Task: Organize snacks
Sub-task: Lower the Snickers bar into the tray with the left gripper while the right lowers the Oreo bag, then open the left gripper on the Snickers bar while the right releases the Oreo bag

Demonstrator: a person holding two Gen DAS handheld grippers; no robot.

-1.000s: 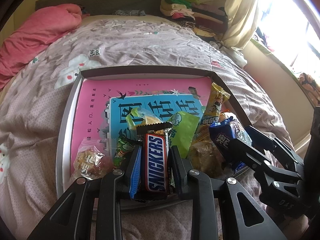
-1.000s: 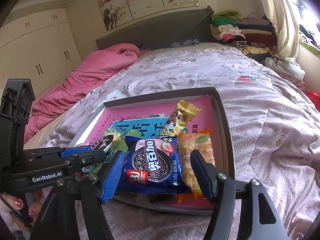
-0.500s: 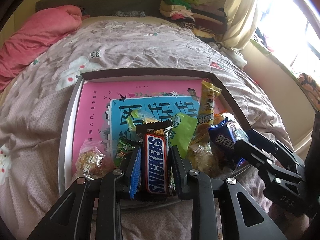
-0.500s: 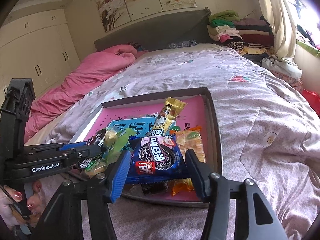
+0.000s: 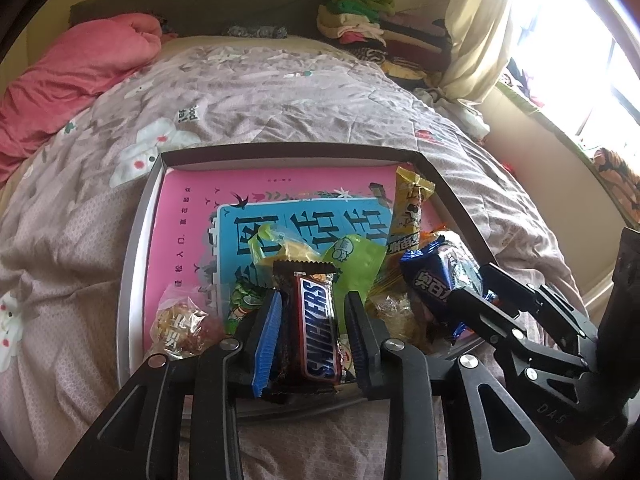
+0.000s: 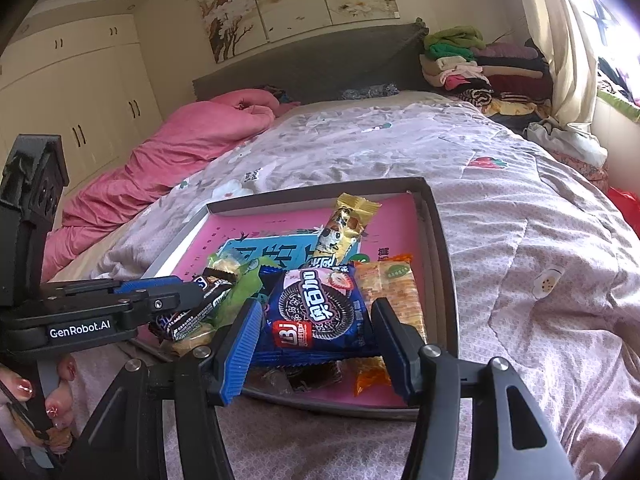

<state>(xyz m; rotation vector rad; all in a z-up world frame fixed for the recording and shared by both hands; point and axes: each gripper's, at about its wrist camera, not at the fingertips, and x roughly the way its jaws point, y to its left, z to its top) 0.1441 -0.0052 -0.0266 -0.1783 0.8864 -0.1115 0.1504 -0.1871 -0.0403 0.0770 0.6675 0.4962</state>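
Crowding Snickers bar [image 5: 316, 328]: green packet [image 5: 354, 264]

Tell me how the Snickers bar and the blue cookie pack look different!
The Snickers bar is long, narrow and dark brown; the blue cookie pack is wider and pictures a round sandwich cookie. The left gripper clamps the Snickers bar; the right gripper clamps the cookie pack. Both are sealed snacks held over the tray.
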